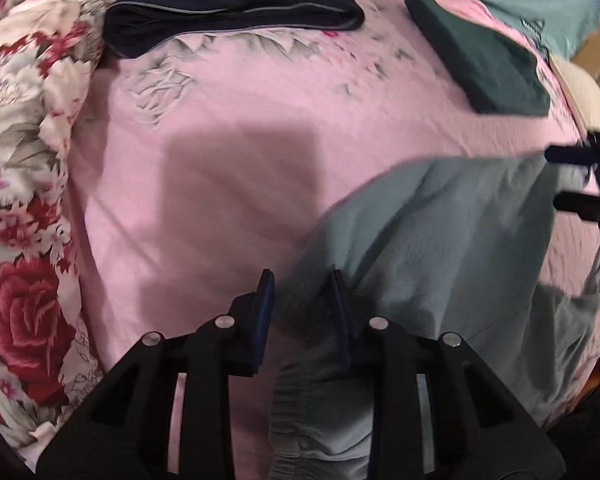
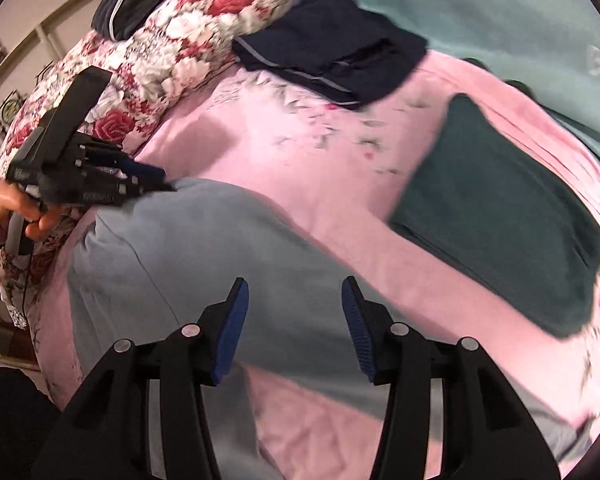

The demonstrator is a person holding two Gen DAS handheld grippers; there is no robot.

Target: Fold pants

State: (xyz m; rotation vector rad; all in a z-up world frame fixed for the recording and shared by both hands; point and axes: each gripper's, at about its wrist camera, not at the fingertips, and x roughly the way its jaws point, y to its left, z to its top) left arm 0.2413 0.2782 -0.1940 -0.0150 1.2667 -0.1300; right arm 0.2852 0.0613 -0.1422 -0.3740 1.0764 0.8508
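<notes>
My left gripper [image 1: 300, 280] has its jaws a narrow gap apart, the grey-blue pants [image 1: 440, 232] edge running up between them; blurry, so I cannot tell if the pads actually pinch the cloth. My right gripper [image 2: 294, 296] has its jaws spread, blue pads [image 2: 232, 320] clear of each other, nothing gripped, pants [image 2: 204, 248] fabric lying under and between them. The pants lie spread flat on the pink bedsheet [image 1: 220, 128], a gathered waistband showing low in the left view below the jaw. In the right view, the left gripper [image 2: 152, 184] sits at the far corner of the pants, with the hand [image 2: 16, 208] wrapped on its handle. In the left view, the right gripper [image 1: 572, 178] tips show at the right edge over the pants. Further out: a folded dark green garment [image 2: 500, 216] on the sheet right of the pants, well apart; a folded navy garment [image 2: 332, 52] with a grey stripe beyond that; a floral quilt [image 1: 24, 120] bunched along the left side; a teal blanket [image 2: 500, 12] at the far end.
</notes>
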